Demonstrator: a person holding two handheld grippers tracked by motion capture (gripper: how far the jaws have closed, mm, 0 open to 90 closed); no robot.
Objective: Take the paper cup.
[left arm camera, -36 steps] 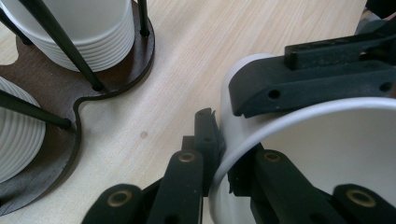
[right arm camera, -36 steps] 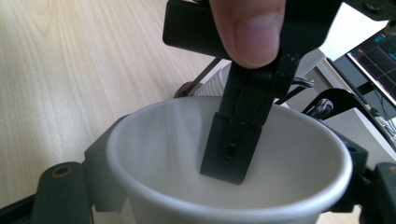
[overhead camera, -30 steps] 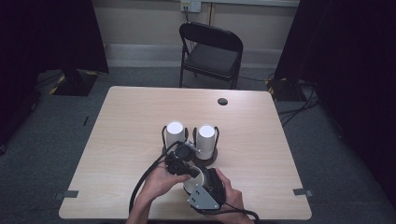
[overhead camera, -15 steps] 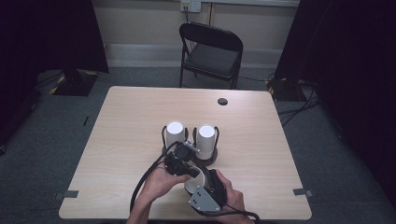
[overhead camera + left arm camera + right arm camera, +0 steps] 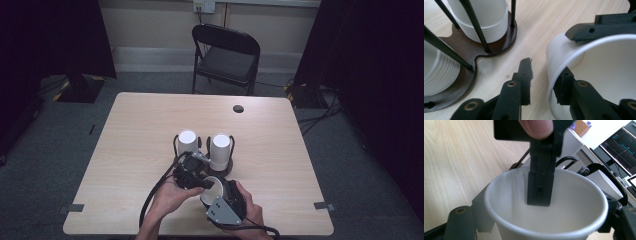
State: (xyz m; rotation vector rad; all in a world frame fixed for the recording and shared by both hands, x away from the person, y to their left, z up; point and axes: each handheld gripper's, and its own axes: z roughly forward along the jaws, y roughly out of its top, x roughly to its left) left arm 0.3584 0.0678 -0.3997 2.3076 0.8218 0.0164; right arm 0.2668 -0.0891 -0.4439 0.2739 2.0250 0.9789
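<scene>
A white paper cup (image 5: 212, 189) lies tilted near the table's front edge, and my right gripper (image 5: 222, 200) is shut on it from outside. In the right gripper view its jaws press both sides of the cup (image 5: 564, 220). My left gripper (image 5: 196, 177) reaches in from the left. Its jaws have just been opening, and the cup's wall (image 5: 554, 57) stands between them. One left fingertip (image 5: 526, 72) is outside and clear of the wall; the other (image 5: 540, 187) hangs inside the cup. Both hands hold the grippers close together.
Just behind the hands a brown holder (image 5: 226, 169) with black wire posts carries two upside-down stacks of white cups (image 5: 188, 141) (image 5: 220, 146). A dark round hole (image 5: 238, 108) marks the table's far side. A black folding chair (image 5: 225, 55) stands beyond the table (image 5: 135, 130).
Hands, grippers and cup keep the same place; from above no other difference can be made out.
</scene>
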